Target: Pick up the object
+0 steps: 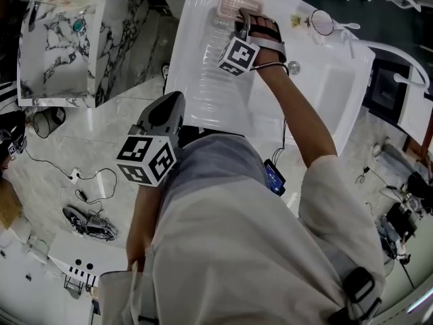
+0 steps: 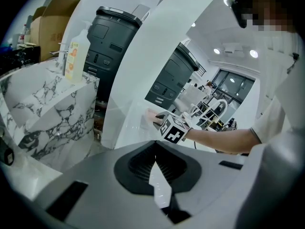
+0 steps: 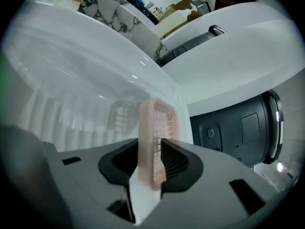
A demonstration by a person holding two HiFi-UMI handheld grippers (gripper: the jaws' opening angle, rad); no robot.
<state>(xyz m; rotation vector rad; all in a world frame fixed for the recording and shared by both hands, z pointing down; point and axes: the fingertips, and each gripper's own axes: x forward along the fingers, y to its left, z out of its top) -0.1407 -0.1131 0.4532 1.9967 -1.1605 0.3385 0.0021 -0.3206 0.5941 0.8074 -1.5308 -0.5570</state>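
Note:
A pale pink slotted tray lies at the far end of the white ribbed drainboard. My right gripper reaches over the drainboard to it, marker cube behind the jaws. In the right gripper view the tray stands on edge between the two black pads, which press on its rim from both sides. My left gripper hangs low near the person's body, off the drainboard's near edge. Its jaws meet at the tips with nothing between them. The left gripper view also shows the right gripper's cube.
A sink basin and a faucet lie right of the drainboard. A marble-patterned cabinet stands at the left, with a bottle on it. Cables trail on the floor. A dark machine stands beyond the counter.

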